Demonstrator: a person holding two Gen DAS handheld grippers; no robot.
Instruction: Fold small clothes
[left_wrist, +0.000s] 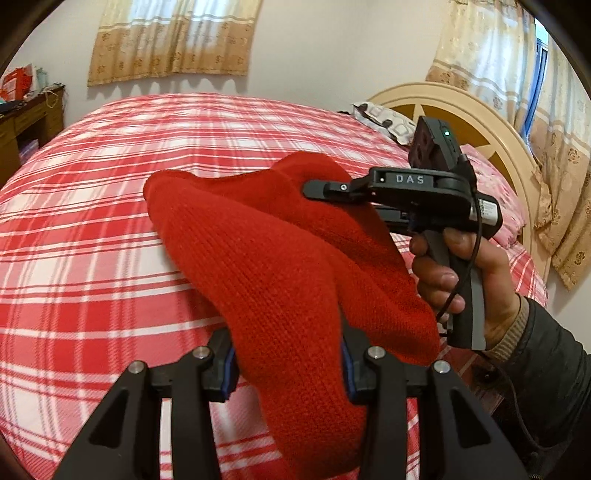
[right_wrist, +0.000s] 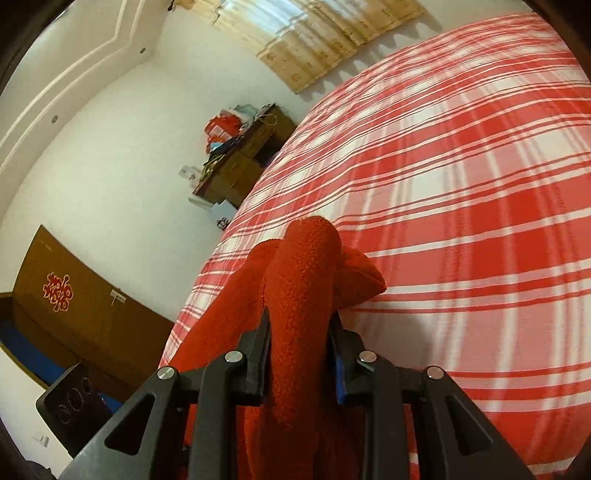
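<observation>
A red knitted garment hangs in the air above a bed with a red and white plaid cover. My left gripper is shut on one end of it, the knit bunched between the jaws. My right gripper shows in the left wrist view, held by a hand, shut on the garment's far end. In the right wrist view my right gripper is shut on a thick fold of the red garment, which hangs down to the left over the bed cover.
A cream headboard and a patterned pillow are at the bed's right end. A brown desk with clutter stands by the far wall. A brown door is at left. Curtains hang behind the bed.
</observation>
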